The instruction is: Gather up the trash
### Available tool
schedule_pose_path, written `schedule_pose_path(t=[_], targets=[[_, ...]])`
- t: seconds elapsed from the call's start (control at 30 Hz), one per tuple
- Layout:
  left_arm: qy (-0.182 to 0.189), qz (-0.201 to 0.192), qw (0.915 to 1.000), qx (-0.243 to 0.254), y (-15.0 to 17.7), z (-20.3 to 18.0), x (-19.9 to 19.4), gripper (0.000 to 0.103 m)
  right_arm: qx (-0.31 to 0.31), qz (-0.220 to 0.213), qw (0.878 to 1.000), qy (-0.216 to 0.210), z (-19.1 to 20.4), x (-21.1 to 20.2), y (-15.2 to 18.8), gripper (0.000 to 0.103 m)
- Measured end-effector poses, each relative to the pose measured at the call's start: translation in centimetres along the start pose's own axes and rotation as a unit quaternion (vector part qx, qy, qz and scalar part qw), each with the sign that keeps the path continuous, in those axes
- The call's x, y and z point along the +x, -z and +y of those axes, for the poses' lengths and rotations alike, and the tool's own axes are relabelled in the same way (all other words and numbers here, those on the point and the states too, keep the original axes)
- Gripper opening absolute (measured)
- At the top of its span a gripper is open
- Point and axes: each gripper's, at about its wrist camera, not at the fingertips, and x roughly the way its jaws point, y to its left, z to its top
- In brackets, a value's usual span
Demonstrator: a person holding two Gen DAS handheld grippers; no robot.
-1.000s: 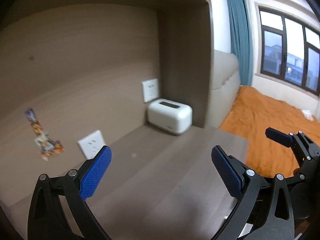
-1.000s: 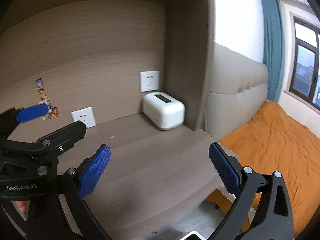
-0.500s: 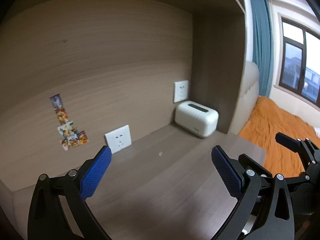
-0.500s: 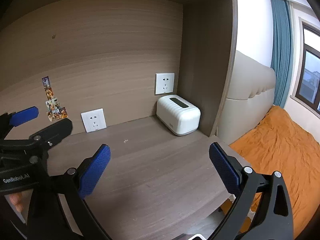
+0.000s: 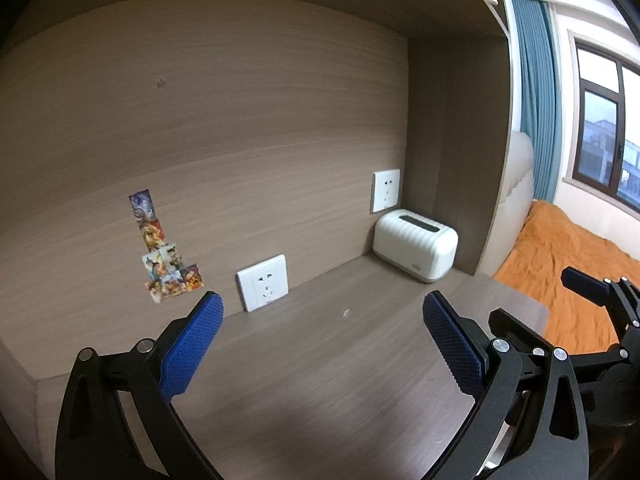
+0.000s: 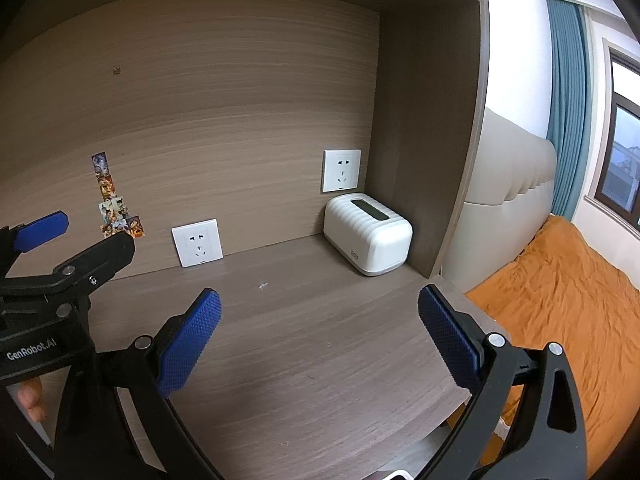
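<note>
Both tongs are spread wide and hold nothing. The left tongs hang above the near part of the bench, their blue pads well apart and touching nothing. The right tongs hover over the same bench just as wide, pads clear of the surface. In the left wrist view the right tongs show at the right edge, over the bench's corner; in the right wrist view the left tongs show at the left edge, and a fingertip shows below them.

The trash is a tiny white scrap lying on the bench, ahead of both tongs and between them and the back wall. It lies apart from everything else.

At the back right corner of the bench stands a white ribbed box with a dark slot on top. One socket sits low on the back panel, another higher, just above the box. Stickers are stuck to the panel at left. To the right is a bed with an orange cover.
</note>
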Motion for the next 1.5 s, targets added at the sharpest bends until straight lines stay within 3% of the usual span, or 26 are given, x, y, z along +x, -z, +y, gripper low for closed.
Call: schedule_pose_path(t=[1.27, 1.5], targets=[[-0.021, 0.02, 0.9994, -0.021, 0.1, 1.6, 1.3, 0.098, -0.007, 0.011, 1.0, -0.016, 1.4, 1.3, -0.4, 0.098], [-0.012, 0.029, 0.9991, -0.027, 0.1, 2.0, 2.0, 0.098, -0.011, 0.014, 1.0, -0.018, 1.7, 1.8, -0.4, 0.098]])
